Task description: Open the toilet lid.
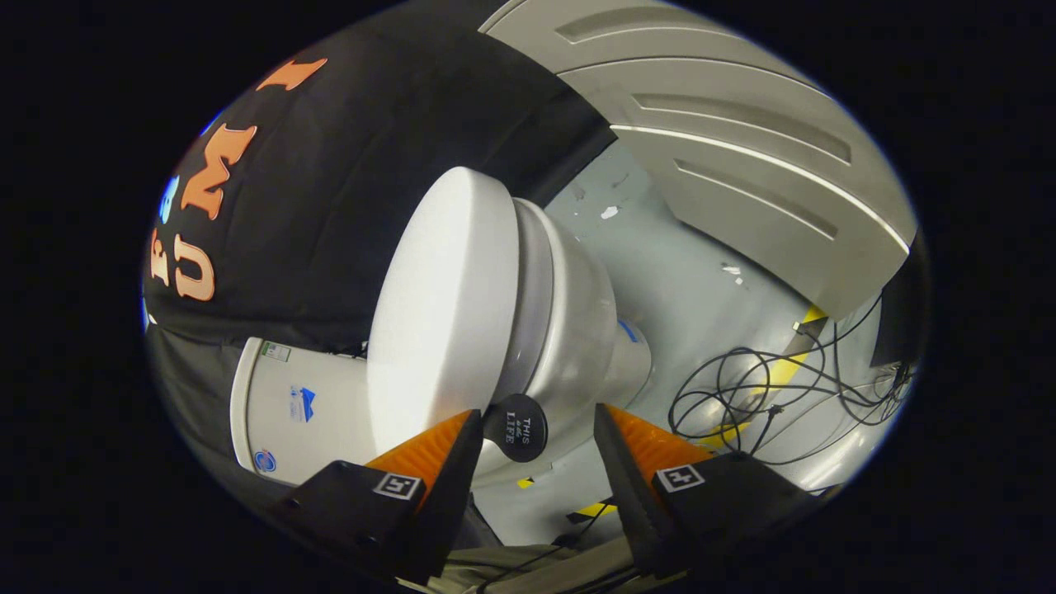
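Toilet lid [441, 305] ahead of and beyond the fingers, lifted partly clear of the bowl [577, 330], not yet fully back. Bowl interior hidden; contents impossible to tell. Cistern [297, 408] beyond the left finger. Small round black handle [518, 426] on the lid edge, in the gap, near the left finger [437, 454]. Gripper [536, 445] spread, pinching nothing. Risk, as judged: no grip on handle, so lid could slip and slam down. Loose cables [767, 396] on floor beyond right finger: snag hazard.
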`<action>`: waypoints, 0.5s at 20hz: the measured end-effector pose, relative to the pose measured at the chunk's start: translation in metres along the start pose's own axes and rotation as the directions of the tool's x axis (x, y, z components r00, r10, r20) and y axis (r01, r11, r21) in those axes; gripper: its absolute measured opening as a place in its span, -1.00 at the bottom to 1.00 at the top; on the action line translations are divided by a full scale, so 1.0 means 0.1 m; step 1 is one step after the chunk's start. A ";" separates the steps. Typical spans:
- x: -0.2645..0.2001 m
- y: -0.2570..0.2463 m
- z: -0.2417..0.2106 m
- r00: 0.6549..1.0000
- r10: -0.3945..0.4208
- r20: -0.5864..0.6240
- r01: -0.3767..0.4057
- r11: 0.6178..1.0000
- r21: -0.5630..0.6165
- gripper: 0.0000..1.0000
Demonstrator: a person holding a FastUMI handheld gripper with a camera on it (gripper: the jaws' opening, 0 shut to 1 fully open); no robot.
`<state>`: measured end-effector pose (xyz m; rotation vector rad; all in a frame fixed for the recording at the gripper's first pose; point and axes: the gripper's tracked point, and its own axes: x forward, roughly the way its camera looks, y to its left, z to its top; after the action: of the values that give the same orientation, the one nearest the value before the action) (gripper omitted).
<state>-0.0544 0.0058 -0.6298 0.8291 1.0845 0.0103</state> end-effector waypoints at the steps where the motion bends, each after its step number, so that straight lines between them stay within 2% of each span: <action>1: 0.01 -0.02 -0.01 1.000 0.006 -0.004 -0.006 1.000 0.002 0.74; 4: 0.05 -0.01 -0.02 1.000 0.030 -0.005 -0.030 0.999 0.012 0.70; 5: 0.06 -0.02 -0.01 0.999 0.033 -0.006 -0.033 0.999 0.020 0.56; 6: 0.07 -0.02 0.00 0.999 0.044 -0.004 -0.044 0.998 0.034 0.56; 9: 0.09 0.07 0.01 0.996 0.093 -0.001 -0.093 0.994 0.059 0.29; 10: 0.09 0.10 0.01 0.995 0.102 -0.001 -0.102 0.993 0.058 0.15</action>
<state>-0.0456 0.0159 -0.6307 0.9368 1.0490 0.0668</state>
